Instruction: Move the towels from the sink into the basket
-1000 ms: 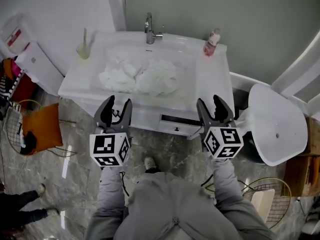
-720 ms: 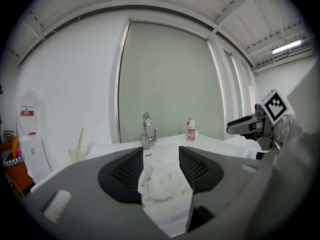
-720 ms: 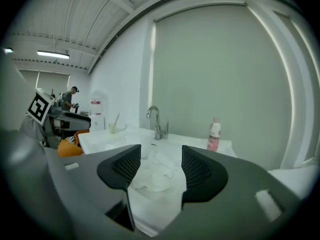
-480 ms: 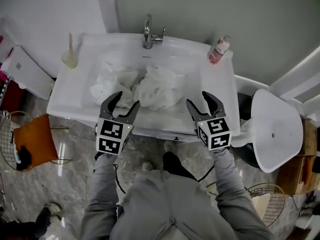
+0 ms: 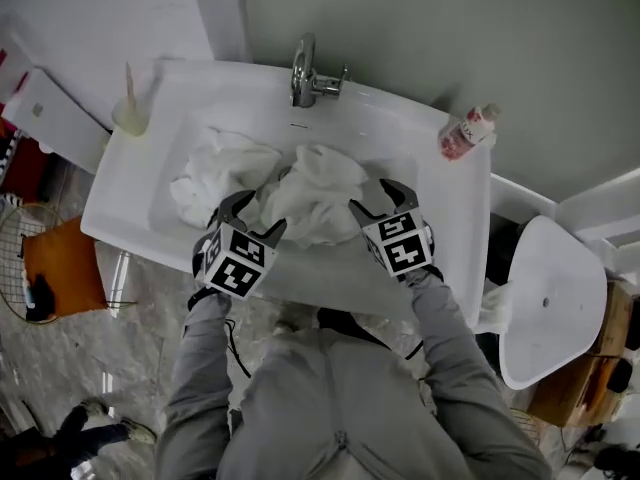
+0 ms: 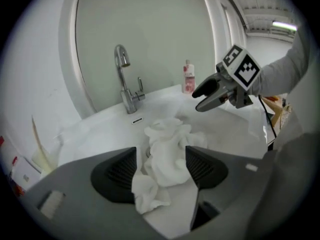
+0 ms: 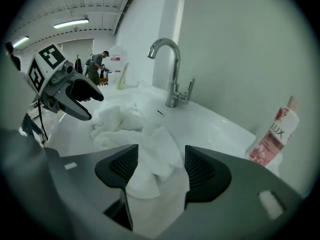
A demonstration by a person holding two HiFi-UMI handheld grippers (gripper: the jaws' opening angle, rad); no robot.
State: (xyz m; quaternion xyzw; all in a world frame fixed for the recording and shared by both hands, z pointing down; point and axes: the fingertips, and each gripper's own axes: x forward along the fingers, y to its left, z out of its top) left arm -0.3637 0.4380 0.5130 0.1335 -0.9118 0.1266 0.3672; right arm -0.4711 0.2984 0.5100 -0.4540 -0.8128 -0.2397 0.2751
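Two crumpled white towels lie in the white sink: one at the left, one in the middle. My left gripper hangs over the basin's front edge between them, its jaws opening. In the left gripper view a towel lies in the gap of that gripper, pads apart from it. My right gripper sits at the middle towel's right side, jaws also opening. In the right gripper view a towel fold lies between and below that gripper's pads, not pressed.
A chrome faucet stands at the sink's back. A pink bottle is on the right rim, a cup on the left rim. A wire basket holding something orange stands on the floor at left. A white fixture is at right.
The person has stepped up to the sink. Both grippers moved forward from in front of the counter to over the basin by the towels, and their jaws have spread wider.
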